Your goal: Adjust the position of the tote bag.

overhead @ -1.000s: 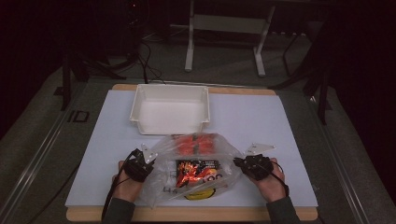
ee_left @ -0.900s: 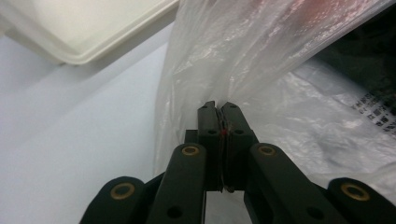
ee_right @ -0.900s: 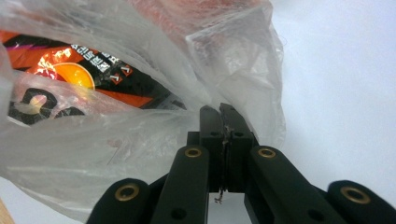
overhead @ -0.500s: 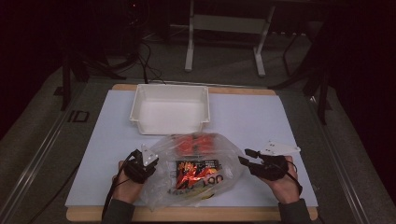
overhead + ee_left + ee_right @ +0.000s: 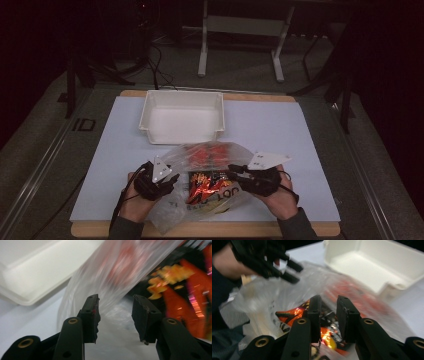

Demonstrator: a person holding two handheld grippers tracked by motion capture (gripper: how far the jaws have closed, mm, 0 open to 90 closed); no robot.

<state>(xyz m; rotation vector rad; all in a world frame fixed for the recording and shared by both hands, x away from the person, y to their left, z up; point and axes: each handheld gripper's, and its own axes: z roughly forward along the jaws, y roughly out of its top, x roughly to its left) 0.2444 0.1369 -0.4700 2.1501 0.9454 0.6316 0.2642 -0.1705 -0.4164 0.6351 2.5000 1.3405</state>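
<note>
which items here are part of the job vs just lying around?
In play: clear plastic bag; snack packets inside it; white tray; left gripper; right gripper.
Lying about: metal stand and cables on the floor behind.

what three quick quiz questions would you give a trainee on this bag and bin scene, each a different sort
1. True or false: the white rectangular plastic bin holds snack packets.
2. Multiple choice: the clear plastic bag lies (A) inside the bin, (B) on the white table sheet between the left tongs and right tongs, (C) on the floor.
3. Fill in: through the bag shows an orange and ___ foil snack packet.

Key
1. False; the bin is empty.
2. B.
3. Black.
</note>
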